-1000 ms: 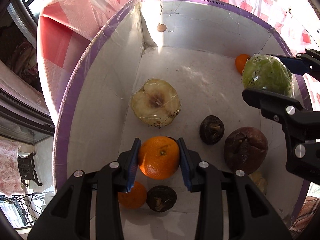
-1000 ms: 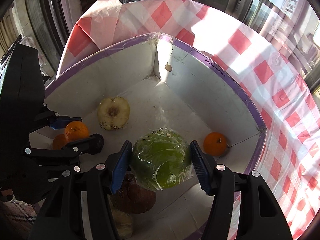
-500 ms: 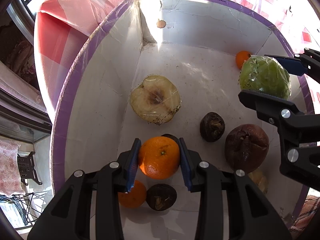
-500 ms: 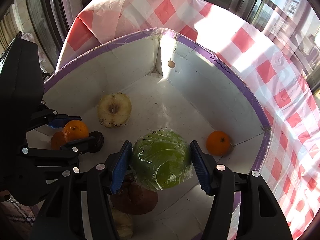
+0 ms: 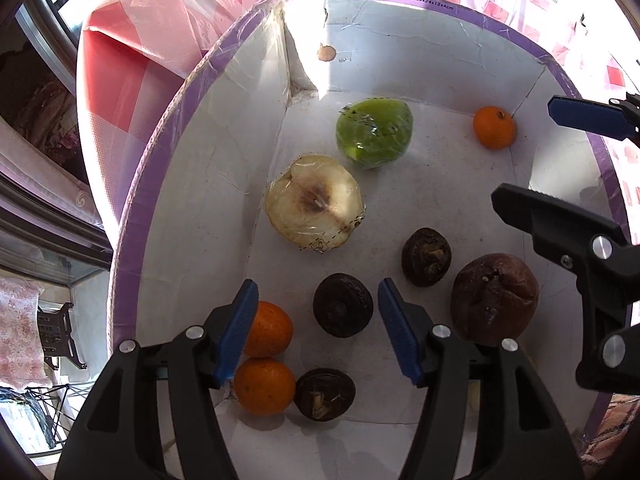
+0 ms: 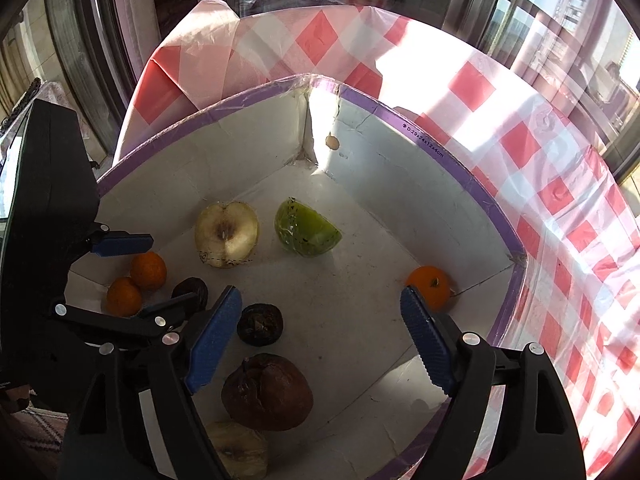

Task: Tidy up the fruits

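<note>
Opening over the box [image 6: 460,168], left tongs [image 5: 316,328] and right tongs [image 6: 320,336], both empty

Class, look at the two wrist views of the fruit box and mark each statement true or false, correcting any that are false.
1. The green wrapped fruit lies on the box floor, beside the cut apple half. True.
2. The right tongs grip the green fruit. False: nothing is between them, and they are opening.
3. Two oranges sit side by side near the left tongs. True.
4. The box has a green rim. False: the rim is purple.
5. A lone orange sits in a corner of the box. True.
6. The left tongs hold an orange. False: they hold nothing and are opening.
</note>
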